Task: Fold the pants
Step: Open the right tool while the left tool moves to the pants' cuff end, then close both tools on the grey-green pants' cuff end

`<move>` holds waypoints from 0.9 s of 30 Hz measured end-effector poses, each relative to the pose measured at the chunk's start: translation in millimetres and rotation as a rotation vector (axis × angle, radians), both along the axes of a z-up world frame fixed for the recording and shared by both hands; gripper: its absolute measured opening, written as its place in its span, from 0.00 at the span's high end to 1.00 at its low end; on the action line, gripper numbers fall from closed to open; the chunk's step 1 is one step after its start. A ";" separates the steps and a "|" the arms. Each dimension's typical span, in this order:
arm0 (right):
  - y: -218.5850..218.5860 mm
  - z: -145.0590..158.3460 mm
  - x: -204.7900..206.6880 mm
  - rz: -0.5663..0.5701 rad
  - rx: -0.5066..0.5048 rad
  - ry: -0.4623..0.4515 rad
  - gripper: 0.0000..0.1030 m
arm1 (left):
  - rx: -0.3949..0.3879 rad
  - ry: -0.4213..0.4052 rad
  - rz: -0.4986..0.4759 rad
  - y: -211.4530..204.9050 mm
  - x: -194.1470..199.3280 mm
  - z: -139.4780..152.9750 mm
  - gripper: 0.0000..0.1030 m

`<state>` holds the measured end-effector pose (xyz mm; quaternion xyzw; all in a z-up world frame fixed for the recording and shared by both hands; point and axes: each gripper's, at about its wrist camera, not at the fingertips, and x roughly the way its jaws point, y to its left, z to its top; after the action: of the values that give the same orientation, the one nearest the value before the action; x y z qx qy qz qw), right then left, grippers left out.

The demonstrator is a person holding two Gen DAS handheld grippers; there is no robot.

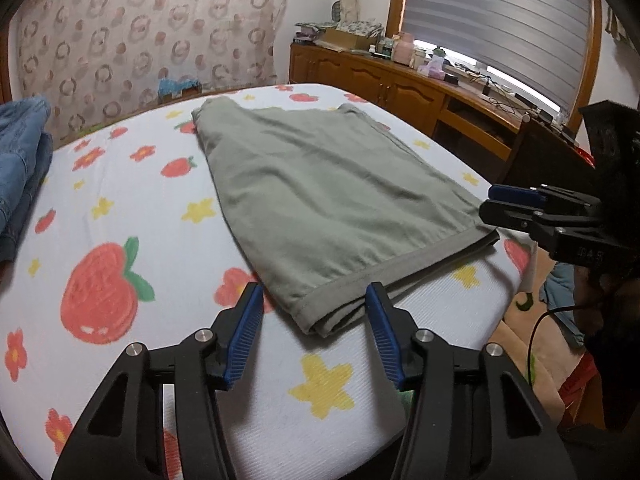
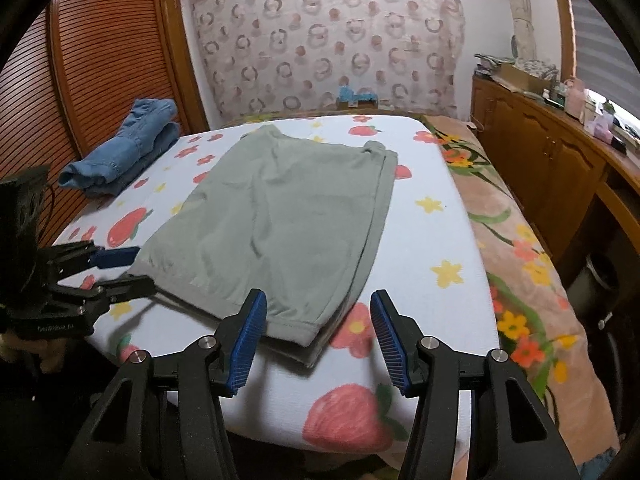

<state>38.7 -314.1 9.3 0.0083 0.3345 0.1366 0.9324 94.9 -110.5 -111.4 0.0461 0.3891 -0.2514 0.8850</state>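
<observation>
Grey-green pants (image 1: 320, 200) lie flat on the bed (image 1: 120, 208), already doubled over, hem at its near edge. Left gripper (image 1: 314, 320) and right gripper (image 2: 318, 328) straddle the two hem corners, jaws apart, nothing pinched; another fold likely remains.

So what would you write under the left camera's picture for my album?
Open left gripper at the near hem of green pants on a flowery bed, right gripper alongside.
</observation>
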 end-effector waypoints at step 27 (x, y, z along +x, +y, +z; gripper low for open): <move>8.6 -17.1 3.3 0.009 0.029 0.018 0.74 | -0.078 -0.017 0.053 12.0 2.7 17.4 0.51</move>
<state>42.0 -305.5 -7.8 0.0214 0.3408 0.1453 0.9286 97.6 -98.5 -94.1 0.0035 0.3725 -0.2427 0.8957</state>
